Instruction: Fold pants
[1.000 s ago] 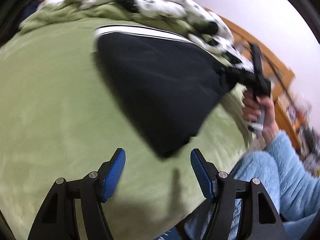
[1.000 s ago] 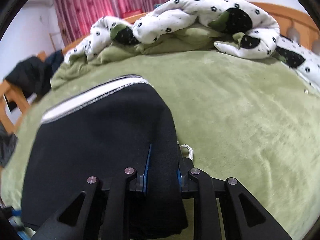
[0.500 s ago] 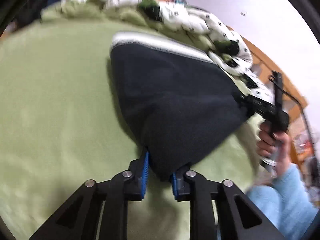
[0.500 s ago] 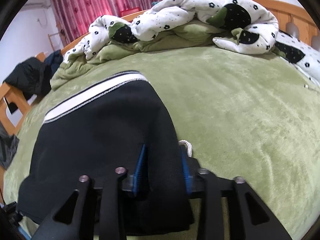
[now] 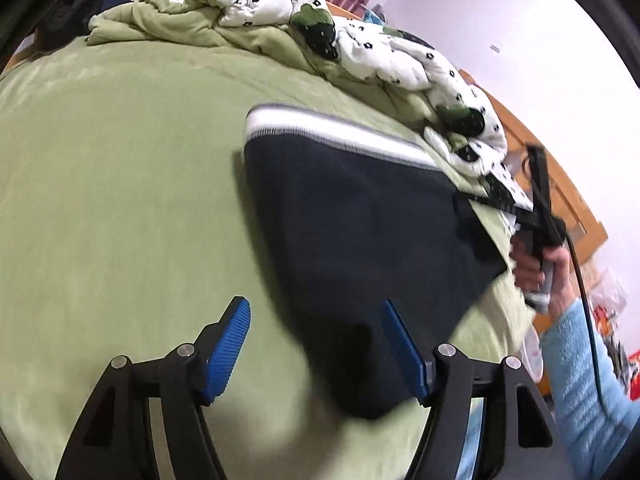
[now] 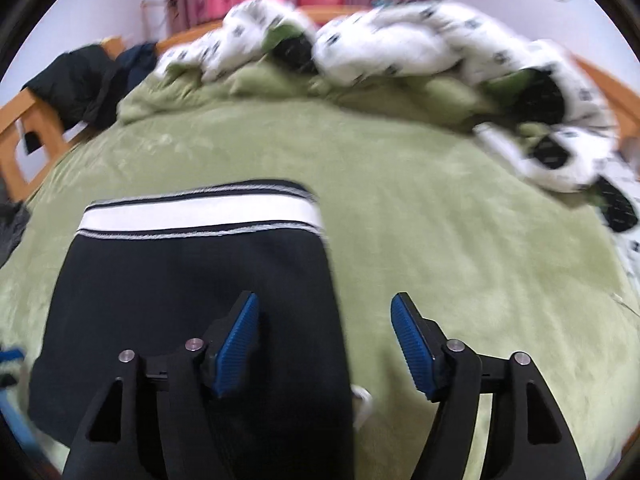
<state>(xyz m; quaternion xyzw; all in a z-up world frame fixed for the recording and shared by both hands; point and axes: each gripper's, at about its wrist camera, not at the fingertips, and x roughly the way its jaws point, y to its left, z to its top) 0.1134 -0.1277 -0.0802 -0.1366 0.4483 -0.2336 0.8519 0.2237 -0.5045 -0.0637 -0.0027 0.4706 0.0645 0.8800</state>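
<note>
The black pants (image 5: 360, 224), folded, lie flat on the green bed cover (image 5: 120, 184) with their white striped band at the far edge. My left gripper (image 5: 316, 316) is open above the near left corner of the pants and holds nothing. In the right wrist view the pants (image 6: 192, 276) lie under my right gripper (image 6: 324, 314), which is open, with the pants' right edge between the blue pads (image 6: 236, 336). A white drawstring (image 6: 362, 400) shows at the near edge. The right gripper also shows in the left wrist view (image 5: 540, 216), held in a hand.
A white spotted duvet (image 6: 400, 52) and bunched green blanket are piled along the far side of the bed. Dark clothes (image 6: 80, 84) hang on the wooden bed frame at far left. The person's blue sleeve (image 5: 580, 380) is at the right.
Both grippers were shut on the near corners of the pants half a second ago. Both have opened and let go, and the pants now lie flat.
</note>
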